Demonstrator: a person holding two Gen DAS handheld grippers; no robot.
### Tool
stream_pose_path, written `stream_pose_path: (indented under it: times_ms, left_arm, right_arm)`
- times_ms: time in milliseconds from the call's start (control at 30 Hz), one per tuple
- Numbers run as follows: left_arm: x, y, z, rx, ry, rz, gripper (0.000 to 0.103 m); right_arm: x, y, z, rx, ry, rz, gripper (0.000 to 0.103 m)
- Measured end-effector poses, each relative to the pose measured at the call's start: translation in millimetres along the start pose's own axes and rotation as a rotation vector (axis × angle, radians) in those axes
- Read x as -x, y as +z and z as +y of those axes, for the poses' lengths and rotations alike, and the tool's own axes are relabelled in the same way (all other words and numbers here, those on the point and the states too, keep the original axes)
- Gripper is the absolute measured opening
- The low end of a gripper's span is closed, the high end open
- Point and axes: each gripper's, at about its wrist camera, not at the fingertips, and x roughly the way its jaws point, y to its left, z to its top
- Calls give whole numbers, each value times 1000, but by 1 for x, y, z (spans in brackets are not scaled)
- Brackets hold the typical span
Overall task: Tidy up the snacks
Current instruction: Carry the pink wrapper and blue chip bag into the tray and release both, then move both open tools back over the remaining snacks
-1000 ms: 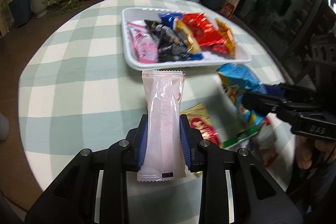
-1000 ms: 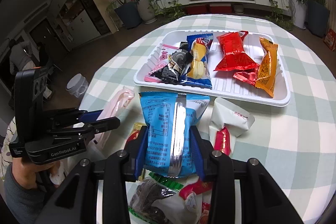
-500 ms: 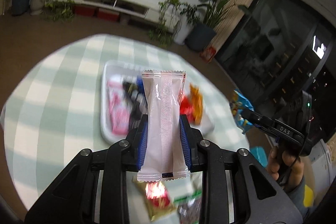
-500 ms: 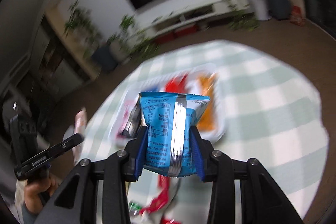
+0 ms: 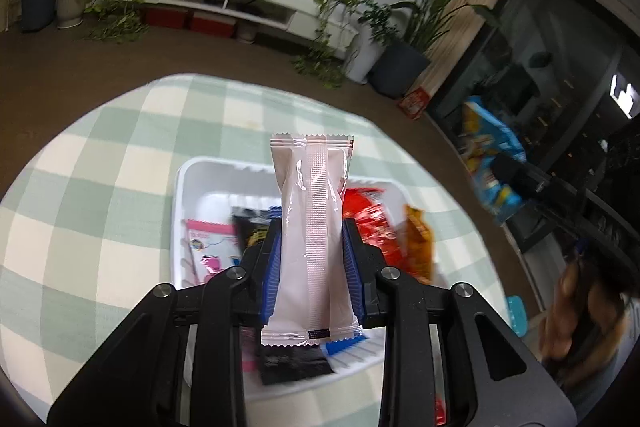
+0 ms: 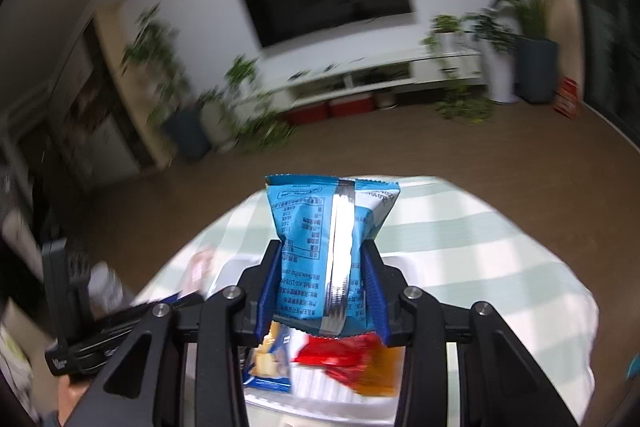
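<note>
A: Pale pink film, glossy, seam facing the camera: that is the pink packet (image 5: 310, 239), clamped by its lower half between the jaws of the left gripper (image 5: 312, 267), so most of its length stands clear to drop in end first.

B: And the other hand?

A: The right gripper (image 6: 322, 287) has its jaws pressed on the waist of a puffy blue snack bag (image 6: 326, 247), pinching it where it gives without crushing the contents, I would judge.

B: Both over the tray?

A: Yes. The white tray (image 5: 180, 195) lies beneath and just beyond both, on the green-checked worktop (image 5: 100, 155). It already holds a pink wrapper, black and blue packs, a red pack (image 5: 368, 215) and an orange pack (image 5: 418, 243) side by side, which leaves the tray's far left bare.

B: So that gap is the target?

A: Likely for the pink one; past the worktop is only floor, plants and a TV unit.
</note>
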Motion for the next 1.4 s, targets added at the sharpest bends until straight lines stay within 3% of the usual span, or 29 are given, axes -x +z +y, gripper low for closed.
stream_pose_path:
  times_ms: [100, 233, 433, 700, 767, 833, 1100, 1233, 1400]
  left_arm:
    - [-14, -5, 9, -4, 28, 14, 26]
    - [-29, -10, 15, -12, 52, 22, 26]
    - [-50, -16, 20, -34, 82, 53, 26]
    - [-65, -19, 21, -56, 94, 78, 29]
    - [-66, -20, 22, -54, 100, 85, 34]
    - [-70, -23, 24, -53, 106, 99, 46]
    - [-66, -25, 25, -46, 113, 96, 47]
    - [-60, -24, 25, -36, 112, 84, 53]
    - [-46, -19, 23, -34, 110, 44, 64]
  right_arm:
    - [-42, -21, 30, 84, 3, 86, 41]
    - [-70, -46, 37, 135, -27, 165, 41]
    - [-82, -52, 16, 102, -47, 195, 41]
    - [-90, -65, 25, 159, -43, 214, 43]
    - [-92, -66, 24, 160, -46, 224, 44]
    - [-93, -68, 23, 164, -52, 227, 45]
    - [-93, -71, 23, 167, -58, 236, 51]
    - [-91, -71, 22, 173, -61, 242, 53]
    - [-83, -69, 21, 156, -60, 225, 64]
